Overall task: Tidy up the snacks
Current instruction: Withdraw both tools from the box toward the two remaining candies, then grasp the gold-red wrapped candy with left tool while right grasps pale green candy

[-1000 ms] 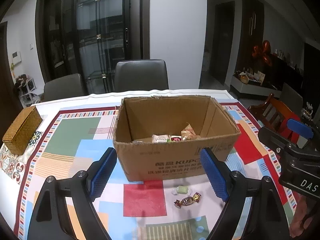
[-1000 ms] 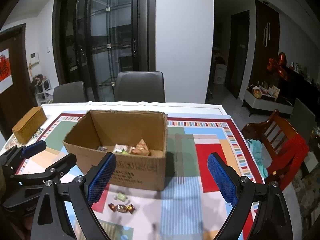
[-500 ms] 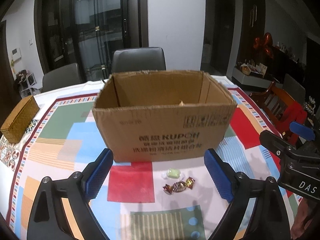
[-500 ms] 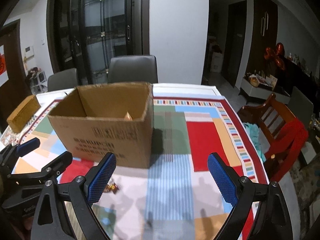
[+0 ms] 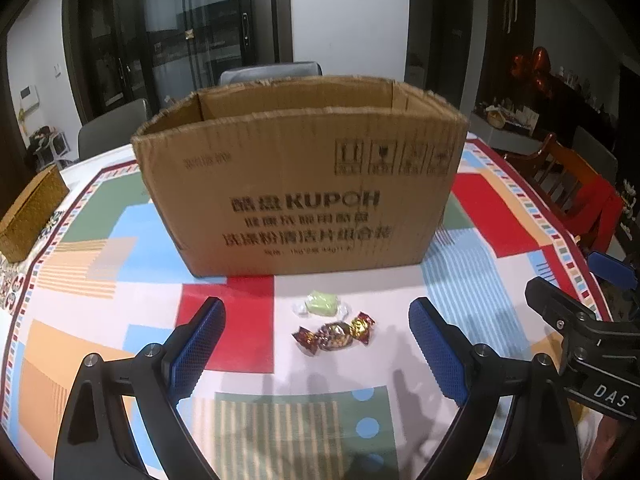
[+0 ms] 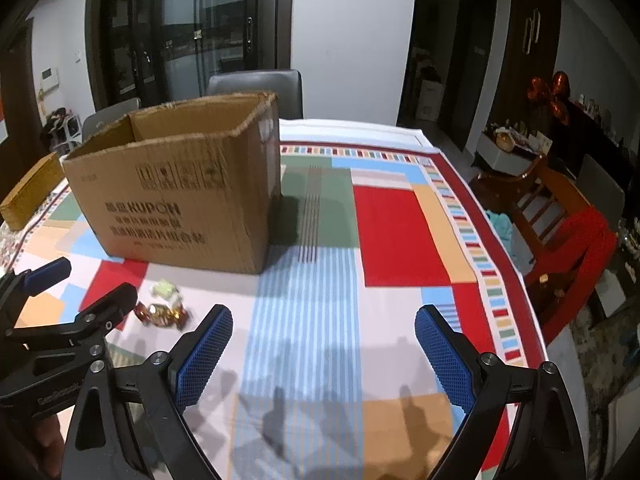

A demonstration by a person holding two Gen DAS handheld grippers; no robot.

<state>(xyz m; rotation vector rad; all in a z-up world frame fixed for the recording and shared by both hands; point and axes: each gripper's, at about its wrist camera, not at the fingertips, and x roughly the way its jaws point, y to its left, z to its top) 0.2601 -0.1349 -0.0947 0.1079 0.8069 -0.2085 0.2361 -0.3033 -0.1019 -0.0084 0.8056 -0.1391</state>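
An open cardboard box (image 5: 304, 196) stands on the patterned tablecloth; its inside is hidden from this low angle. It also shows in the right wrist view (image 6: 180, 196). In front of it lie a green wrapped candy (image 5: 320, 303) and a red-gold wrapped candy (image 5: 334, 334), also seen in the right wrist view as the green candy (image 6: 165, 289) and the red-gold candy (image 6: 160, 314). My left gripper (image 5: 318, 348) is open just above the table, with the candies between its fingers. My right gripper (image 6: 324, 354) is open and empty, to the right of the candies.
A woven brown box (image 5: 30, 216) sits at the table's left edge. Dark chairs (image 5: 272, 70) stand behind the table. A wooden chair with red cloth (image 6: 568, 232) is at the right. The tablecloth's right edge (image 6: 500, 240) is near.
Both grippers have dropped lower and closer to the table. The box's inside has gone out of sight. The candies now lie between the left gripper's fingers.
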